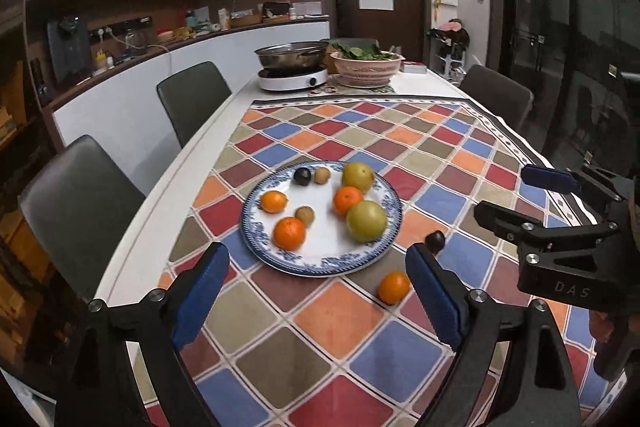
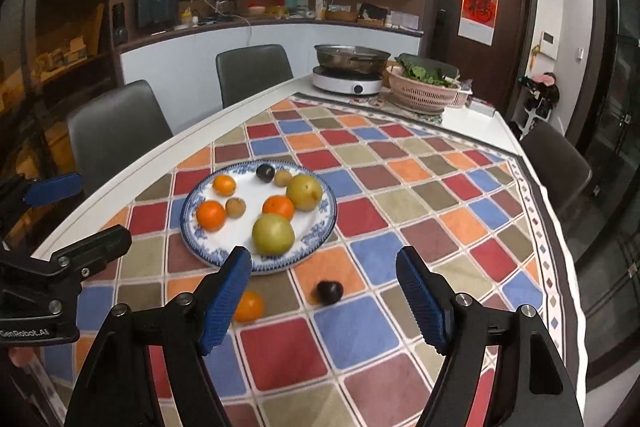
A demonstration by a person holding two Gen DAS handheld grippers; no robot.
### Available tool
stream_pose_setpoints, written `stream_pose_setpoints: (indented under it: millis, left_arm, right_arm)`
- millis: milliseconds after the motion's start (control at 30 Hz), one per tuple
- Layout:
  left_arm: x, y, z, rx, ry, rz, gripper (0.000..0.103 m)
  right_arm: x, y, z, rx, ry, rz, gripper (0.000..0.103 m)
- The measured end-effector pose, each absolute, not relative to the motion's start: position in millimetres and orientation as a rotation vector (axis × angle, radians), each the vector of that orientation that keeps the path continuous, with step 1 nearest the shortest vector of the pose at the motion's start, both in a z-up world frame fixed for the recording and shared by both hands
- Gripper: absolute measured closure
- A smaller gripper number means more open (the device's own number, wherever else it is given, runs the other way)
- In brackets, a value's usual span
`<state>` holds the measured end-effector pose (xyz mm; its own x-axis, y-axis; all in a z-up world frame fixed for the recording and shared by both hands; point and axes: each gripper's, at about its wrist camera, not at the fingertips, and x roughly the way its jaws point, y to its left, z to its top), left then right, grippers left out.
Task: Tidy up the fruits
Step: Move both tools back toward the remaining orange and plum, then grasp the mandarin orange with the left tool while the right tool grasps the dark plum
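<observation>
Most of the fruit already lay on the plate: three oranges, two green apples, two small brown fruits and a dark plum. One orange and one plum were left on the checked cloth beside it. Left tongs and right tongs hovered apart, empty. The surface stood in a kitchen, chairs around.

Glossy glazed plate, matt checked cloth

Pot, colander, chairs
</observation>
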<state>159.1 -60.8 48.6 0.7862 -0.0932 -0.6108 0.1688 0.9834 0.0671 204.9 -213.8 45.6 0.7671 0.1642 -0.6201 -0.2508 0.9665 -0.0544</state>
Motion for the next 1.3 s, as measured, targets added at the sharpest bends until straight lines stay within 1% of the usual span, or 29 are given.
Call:
stream_pose_setpoints:
  millis: [300,467,533,567,633,700,733,800,900,1033,1067,1100,1233,1300]
  left_arm:
    - [160,-89,15,0.169,0.674,-0.213,0.013]
    - [167,-99,-6,0.175,0.717,-0.274,0.018]
    - [172,-102,-15,0.176,0.734,-0.292,0.022]
    - [175,-104,-19,0.175,0.745,-0.301,0.024]
    - [182,-107,-27,0.171,0.767,-0.319,0.027]
    - [189,-108,-35,0.17,0.791,-0.327,0.033]
    - [192,-109,-38,0.167,0.802,-0.33,0.034]
    - [199,-110,-45,0.163,0.822,-0.342,0.039]
    - [204,-113,-52,0.165,0.84,-0.355,0.041]
    - [208,-117,-57,0.17,0.85,-0.371,0.044]
    - [209,-118,-58,0.171,0.853,-0.374,0.044]
    - [211,-119,-59,0.172,0.855,-0.376,0.047]
    - [216,-120,-62,0.165,0.874,-0.387,0.056]
    - [219,-120,-64,0.161,0.885,-0.393,0.064]
  right_arm:
    - [207,-230,22,-0.197,0.689,0.272,0.028]
    - [214,-234,5,-0.227,0.714,0.299,0.029]
    - [218,-235,-2,-0.239,0.725,0.305,0.03]
    - [220,-235,-5,-0.244,0.731,0.309,0.033]
    - [224,-235,-13,-0.252,0.748,0.319,0.036]
    - [228,-236,-20,-0.252,0.764,0.326,0.043]
    - [231,-236,-24,-0.252,0.778,0.334,0.044]
    - [237,-235,-32,-0.247,0.798,0.34,0.047]
    - [245,-236,-41,-0.23,0.827,0.356,0.054]
    - [253,-235,-52,-0.197,0.858,0.371,0.054]
    - [255,-235,-54,-0.189,0.864,0.374,0.056]
    - [257,-235,-55,-0.178,0.871,0.379,0.059]
    - [266,-236,-60,-0.132,0.896,0.386,0.059]
    - [270,-235,-63,-0.116,0.907,0.387,0.059]
